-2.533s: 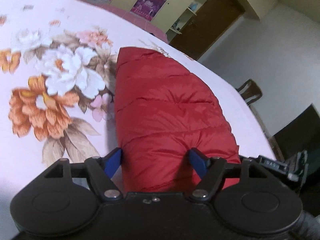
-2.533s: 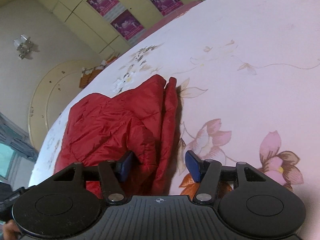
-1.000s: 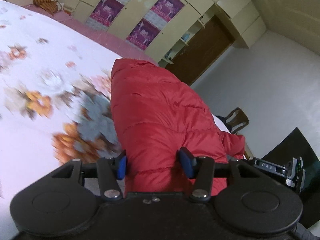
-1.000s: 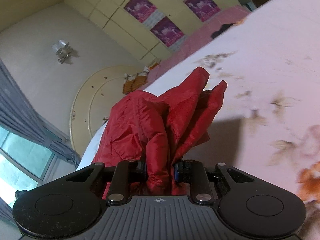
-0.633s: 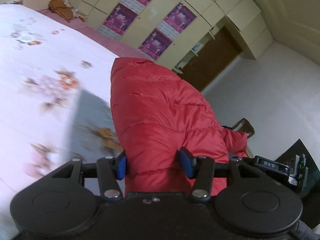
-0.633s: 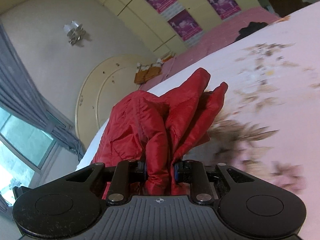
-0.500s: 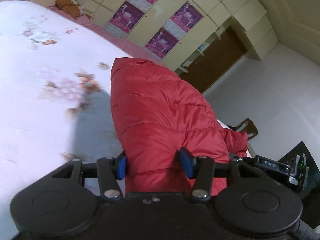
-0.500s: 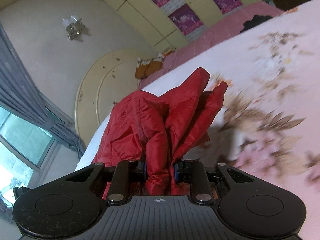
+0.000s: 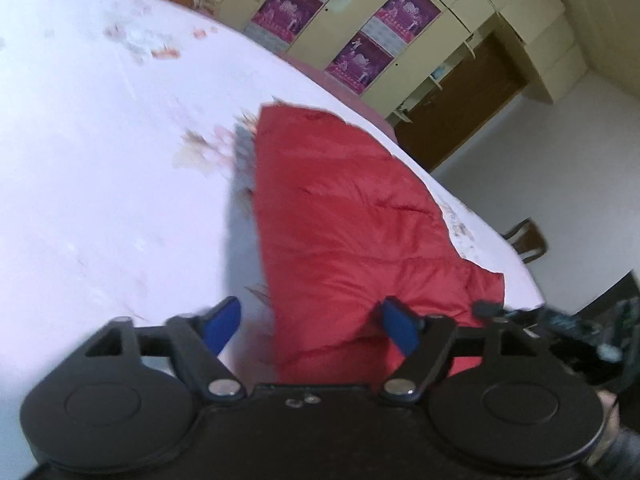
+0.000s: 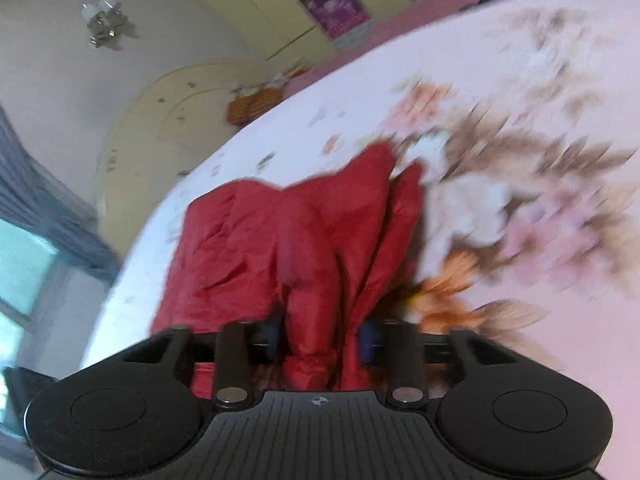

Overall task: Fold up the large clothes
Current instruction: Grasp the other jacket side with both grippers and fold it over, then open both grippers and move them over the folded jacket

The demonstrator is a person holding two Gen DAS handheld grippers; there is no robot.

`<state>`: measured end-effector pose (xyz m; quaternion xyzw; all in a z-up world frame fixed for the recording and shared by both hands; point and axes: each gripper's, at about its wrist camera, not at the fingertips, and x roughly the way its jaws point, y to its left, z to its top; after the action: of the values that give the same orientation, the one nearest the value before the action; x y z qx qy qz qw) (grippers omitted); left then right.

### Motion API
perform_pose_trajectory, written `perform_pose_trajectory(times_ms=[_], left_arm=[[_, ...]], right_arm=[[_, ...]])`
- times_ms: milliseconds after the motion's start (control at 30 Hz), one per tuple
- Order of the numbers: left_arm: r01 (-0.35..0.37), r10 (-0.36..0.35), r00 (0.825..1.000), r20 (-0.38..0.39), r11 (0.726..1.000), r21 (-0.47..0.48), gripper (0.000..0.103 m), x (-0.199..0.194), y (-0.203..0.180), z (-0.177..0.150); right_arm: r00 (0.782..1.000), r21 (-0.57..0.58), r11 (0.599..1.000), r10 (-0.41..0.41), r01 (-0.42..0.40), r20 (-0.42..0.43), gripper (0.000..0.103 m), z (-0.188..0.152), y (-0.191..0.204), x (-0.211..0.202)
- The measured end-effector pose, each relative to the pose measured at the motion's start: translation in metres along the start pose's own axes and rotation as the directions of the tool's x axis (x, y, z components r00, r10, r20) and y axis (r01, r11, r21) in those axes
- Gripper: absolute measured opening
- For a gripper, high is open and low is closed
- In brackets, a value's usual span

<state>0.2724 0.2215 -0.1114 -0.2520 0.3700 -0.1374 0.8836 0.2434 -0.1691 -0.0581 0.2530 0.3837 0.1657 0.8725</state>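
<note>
A red puffy jacket (image 9: 344, 220) lies folded on the floral bedsheet (image 9: 100, 160). My left gripper (image 9: 312, 320) is open, its blue pads wide apart; the jacket's near edge lies between them, closer to the right pad. In the right wrist view the jacket (image 10: 280, 232) is bunched, and my right gripper (image 10: 320, 338) is shut on a thick fold of it. Both views are motion-blurred.
The bed fills most of both views, with yellow wardrobes (image 9: 400, 20) and purple posters behind it. A wooden chair (image 9: 528, 240) stands past the bed's right edge. A round headboard (image 10: 168, 120) and a curtained window (image 10: 24, 240) are on the left.
My left gripper has opened and let go of the jacket, which has dropped onto the bed. My right gripper still holds its fold and has come down towards the sheet.
</note>
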Motion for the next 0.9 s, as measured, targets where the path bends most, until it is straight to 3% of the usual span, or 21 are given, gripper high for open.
perform_pose_trajectory(times_ms=[67, 100, 133, 167, 200, 267, 367, 500, 733, 800, 900], left_arm=[[-0.002, 0.0, 0.999, 0.042, 0.999, 0.043, 0.065, -0.014, 0.002, 0.008], [-0.002, -0.003, 0.998, 0.063, 0.997, 0.077, 0.059, -0.018, 0.0, 0.013], [0.004, -0.014, 0.997, 0.081, 0.993, 0.118, 0.05, -0.019, -0.006, 0.018], [0.026, -0.04, 0.995, 0.094, 0.988, 0.15, 0.046, -0.017, -0.012, 0.024], [0.063, -0.08, 0.992, 0.096, 0.983, 0.175, 0.043, -0.013, -0.019, 0.025], [0.1, -0.122, 0.99, 0.072, 0.962, 0.253, 0.038, 0.002, -0.042, 0.027], [0.067, -0.084, 0.996, 0.04, 0.948, 0.311, 0.038, 0.028, -0.059, 0.02], [0.055, -0.068, 0.997, 0.037, 0.96, 0.275, 0.033, 0.044, -0.05, 0.014], [0.083, -0.087, 0.996, 0.007, 0.965, 0.25, 0.031, 0.039, -0.032, 0.015], [0.056, -0.067, 0.997, 0.033, 0.961, 0.269, 0.037, 0.029, -0.034, 0.024], [0.066, -0.084, 0.995, 0.045, 0.949, 0.309, 0.038, 0.034, -0.042, 0.046]], right_arm=[[0.996, -0.038, 0.999, -0.019, 0.023, 0.081, 0.051, 0.005, 0.004, -0.024], [0.994, -0.084, 0.996, -0.02, 0.029, 0.111, 0.041, 0.01, 0.01, -0.033], [0.993, -0.14, 0.99, -0.01, 0.026, 0.116, 0.015, 0.012, 0.017, -0.036], [0.994, -0.211, 0.977, -0.006, 0.028, 0.106, 0.006, 0.014, 0.028, -0.034], [0.996, -0.288, 0.957, 0.0, 0.026, 0.089, 0.004, 0.014, 0.04, -0.028], [0.998, -0.393, 0.92, 0.014, 0.015, 0.069, 0.004, 0.012, 0.057, -0.019], [0.997, -0.495, 0.866, -0.048, 0.069, 0.055, 0.004, 0.001, 0.062, 0.002], [0.99, -0.426, 0.896, -0.139, 0.124, -0.005, 0.004, -0.01, 0.028, 0.031], [0.989, -0.305, 0.943, -0.145, 0.134, -0.015, 0.004, -0.018, 0.006, 0.027], [0.988, -0.3, 0.942, -0.153, 0.153, 0.024, 0.004, -0.008, 0.008, 0.011], [0.992, -0.338, 0.934, -0.098, 0.119, 0.077, 0.004, 0.015, 0.032, 0.001]])
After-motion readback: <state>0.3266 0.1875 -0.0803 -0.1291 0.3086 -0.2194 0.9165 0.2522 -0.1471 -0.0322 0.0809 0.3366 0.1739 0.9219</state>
